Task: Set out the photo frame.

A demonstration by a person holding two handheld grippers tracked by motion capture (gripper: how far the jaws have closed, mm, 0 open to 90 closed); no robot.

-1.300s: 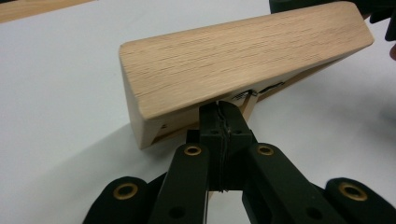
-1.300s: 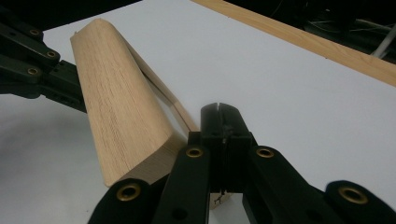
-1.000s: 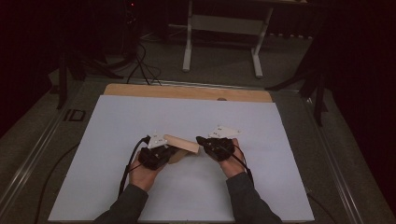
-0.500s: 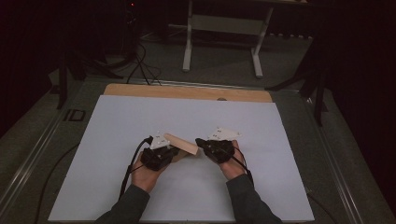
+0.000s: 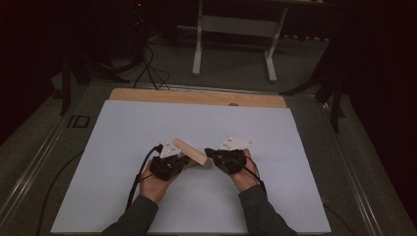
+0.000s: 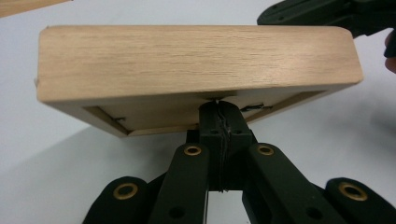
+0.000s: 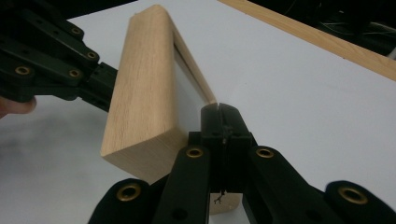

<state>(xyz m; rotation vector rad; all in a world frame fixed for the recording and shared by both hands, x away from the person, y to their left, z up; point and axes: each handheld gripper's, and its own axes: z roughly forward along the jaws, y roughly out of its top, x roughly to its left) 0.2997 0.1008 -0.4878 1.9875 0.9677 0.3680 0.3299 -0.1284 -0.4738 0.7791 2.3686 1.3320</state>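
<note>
White table point(image 5: 123, 147), wooden frame point(image 5: 189, 152), both jaws closed

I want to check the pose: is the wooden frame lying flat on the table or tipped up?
Tipped up. The frame stands on its edge, its recessed side facing sideways.

Hardly any change is seen: the wooden frame point(image 5: 193, 153) has been tipped a trifle between the left tongs point(image 5: 183, 161) and the right tongs point(image 5: 209, 152), while nothing else has been shifted.
</note>
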